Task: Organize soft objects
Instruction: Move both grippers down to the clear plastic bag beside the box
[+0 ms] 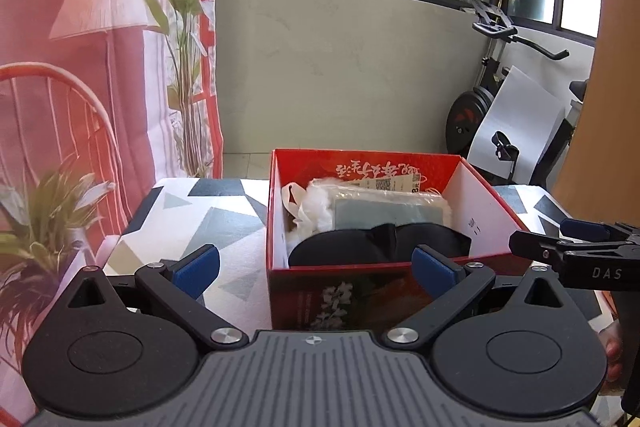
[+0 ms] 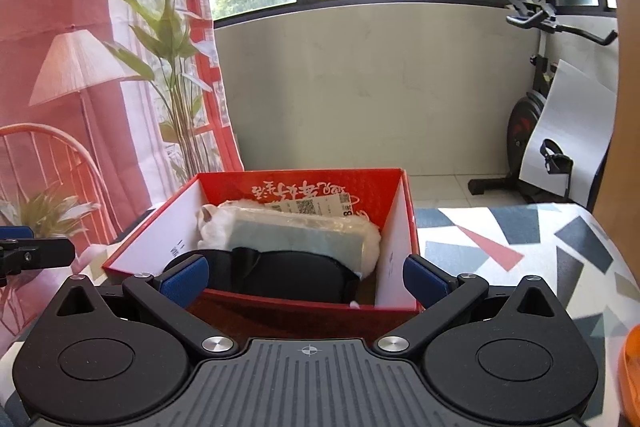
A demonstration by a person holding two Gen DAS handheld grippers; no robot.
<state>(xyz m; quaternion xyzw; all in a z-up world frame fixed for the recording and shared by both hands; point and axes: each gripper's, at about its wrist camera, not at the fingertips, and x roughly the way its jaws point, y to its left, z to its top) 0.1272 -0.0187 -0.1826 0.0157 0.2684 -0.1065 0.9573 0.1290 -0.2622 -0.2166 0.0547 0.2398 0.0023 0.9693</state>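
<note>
A red cardboard box [image 1: 280, 219] stands open on the patterned table; it also shows in the right wrist view [image 2: 408, 219]. Inside lie a black eye mask [image 1: 380, 241] at the near end, a grey-green pack in clear wrap [image 1: 388, 213], and a white fluffy item [image 1: 314, 207] with paper tags. The right wrist view shows the mask [image 2: 280, 273], the pack [image 2: 296, 233] and the white fluff [image 2: 216, 223]. My left gripper [image 1: 316, 267] is open and empty before the box's near wall. My right gripper [image 2: 306, 277] is open and empty, its fingers straddling the near wall.
The table wears a cloth with grey, blue and red triangles [image 2: 500, 247]. An exercise bike [image 2: 536, 115] stands at the back right by the wall. A printed backdrop with lamp and plants [image 1: 100, 67] hangs on the left. An orange object [image 2: 630, 375] sits at the right edge.
</note>
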